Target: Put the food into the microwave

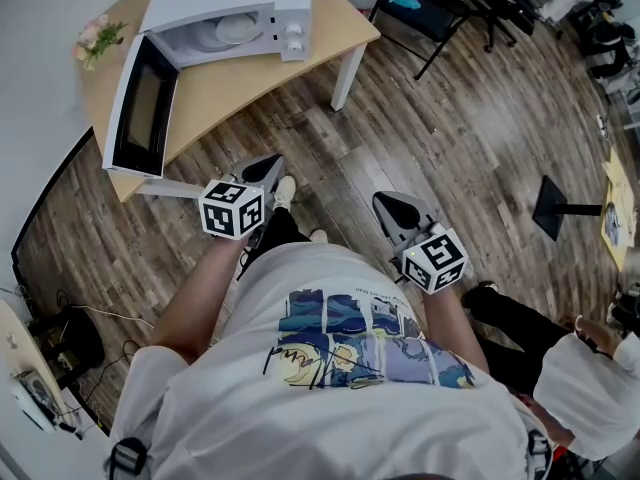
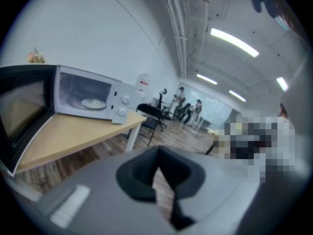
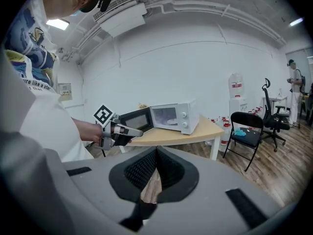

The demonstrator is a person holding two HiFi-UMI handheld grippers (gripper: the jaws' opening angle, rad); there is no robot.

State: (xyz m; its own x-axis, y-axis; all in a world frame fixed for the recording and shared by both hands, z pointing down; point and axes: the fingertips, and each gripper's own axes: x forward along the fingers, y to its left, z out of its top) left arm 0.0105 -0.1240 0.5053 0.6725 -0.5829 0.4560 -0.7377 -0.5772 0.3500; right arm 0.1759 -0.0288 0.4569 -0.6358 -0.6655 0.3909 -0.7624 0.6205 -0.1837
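My left gripper [image 1: 262,168] and right gripper [image 1: 392,206] both have their jaws closed on nothing, over the wooden floor [image 1: 450,138] near the table [image 1: 250,78]. On the table the microwave [image 1: 225,13] stands with its door [image 1: 143,106] open to the left. A white plate [image 1: 237,30] sits inside; I cannot tell what is on it.

We find bright, even light from ceiling strips [image 2: 234,41], with scarcely a hard shadow; both gripper views bend and darken at their edges, and the left one is soft, its foreground blurred.
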